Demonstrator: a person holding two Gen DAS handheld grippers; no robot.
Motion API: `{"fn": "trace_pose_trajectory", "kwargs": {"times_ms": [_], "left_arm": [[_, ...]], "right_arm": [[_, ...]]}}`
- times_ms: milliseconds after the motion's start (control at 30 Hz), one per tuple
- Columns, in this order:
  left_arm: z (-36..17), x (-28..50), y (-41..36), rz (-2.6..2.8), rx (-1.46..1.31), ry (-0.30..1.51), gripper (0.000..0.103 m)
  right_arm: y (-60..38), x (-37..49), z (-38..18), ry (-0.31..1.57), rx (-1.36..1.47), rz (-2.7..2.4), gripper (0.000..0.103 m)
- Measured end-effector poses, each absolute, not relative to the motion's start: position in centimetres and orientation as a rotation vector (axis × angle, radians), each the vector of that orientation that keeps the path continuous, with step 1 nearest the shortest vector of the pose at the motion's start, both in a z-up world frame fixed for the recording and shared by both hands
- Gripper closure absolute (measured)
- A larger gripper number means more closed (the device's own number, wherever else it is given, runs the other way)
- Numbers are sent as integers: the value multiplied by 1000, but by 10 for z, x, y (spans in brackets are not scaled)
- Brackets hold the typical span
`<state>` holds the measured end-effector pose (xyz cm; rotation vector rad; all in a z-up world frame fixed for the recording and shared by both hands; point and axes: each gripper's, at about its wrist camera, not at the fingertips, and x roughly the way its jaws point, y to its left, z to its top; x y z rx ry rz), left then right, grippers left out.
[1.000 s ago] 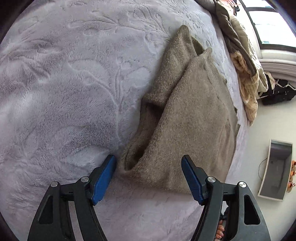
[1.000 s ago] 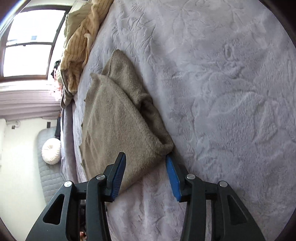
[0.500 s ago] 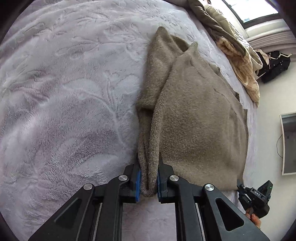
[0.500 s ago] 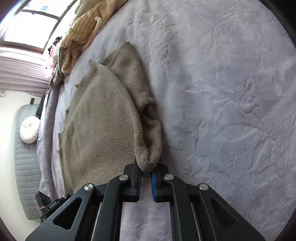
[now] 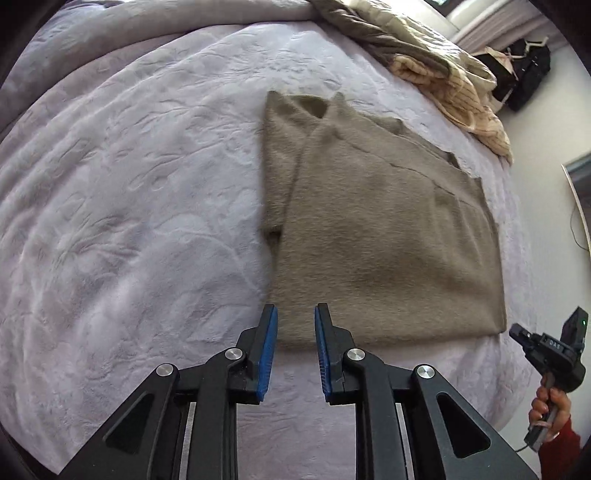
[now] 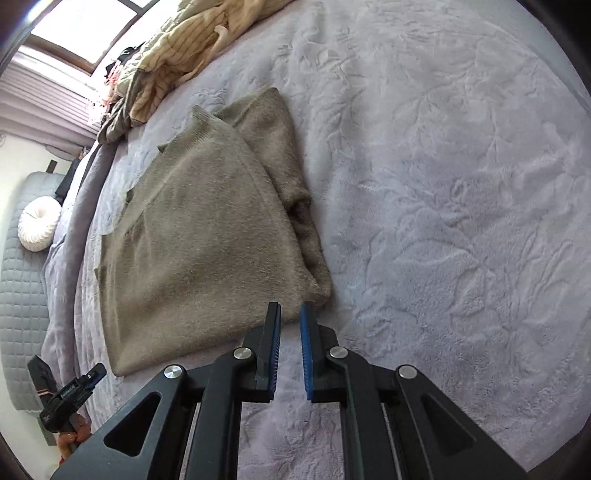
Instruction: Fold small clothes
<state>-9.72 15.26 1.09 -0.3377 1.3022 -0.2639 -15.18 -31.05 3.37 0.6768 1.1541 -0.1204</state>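
Observation:
A taupe knit sweater point(image 5: 376, 229) point(image 6: 199, 251) lies flat on the lavender embossed bedspread point(image 5: 129, 206), with one sleeve folded along its side under the body. My left gripper point(image 5: 296, 308) hovers over the near hem. Its jaws are opening and nothing is pinched between them. My right gripper point(image 6: 290, 306) hangs just above the other near corner. Its blue pads point(image 6: 307, 354) stand a narrow gap apart, and bedspread shows through that gap. Neither gripper holds the sweater.
A heap of cream striped and olive clothes point(image 5: 458, 85) point(image 6: 177, 48) lies at the far edge of the bed. Beyond the bed's edge are a black bag point(image 5: 524, 70), a white round cushion point(image 6: 38, 229) and a window point(image 6: 81, 33). A person's hand point(image 5: 546, 402) holds the other gripper.
Both grippers went from open to pinching the sweater's near corners, then let go and rose. The sweater now lies flatter and looks smaller. Both views have rolled.

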Motion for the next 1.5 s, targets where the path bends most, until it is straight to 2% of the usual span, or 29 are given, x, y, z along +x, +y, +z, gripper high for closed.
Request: {"fn": "trace_pose_trajectory", "kwargs": {"times_ms": [133,233,300,333,733,800,967,1200,1500], "left_arm": [[-8,-83,121,-327,-269,1334,82],[-34,-79,115,-310,-255,1371,82],[-39,-80,123,-332,-304,1357,82],[-39,-80,126,-334,-321,1359,82],[-27,-93,135,-276,-270,1368,82],[-27,-95,134,-273,-257,1367,82],[-28,-96,136,-261,-285,1360,82],[-21,-104,144,-240,-306,1374,82],[-14,-107,146,-174,-197,1388,82]], "right_arm": [[-293,-127,35,1164,595,-75,93],[-290,-114,7,1271,481,-132,94],[-294,-117,-10,1277,437,-111,99],[-297,-121,-10,1261,422,-100,103],[-303,-146,6,1264,475,-185,103],[-299,-148,9,1302,439,-241,99],[-293,-158,21,1311,446,-254,99],[-256,-153,34,1308,443,-177,99],[-184,-127,32,1341,435,-15,99]]}}
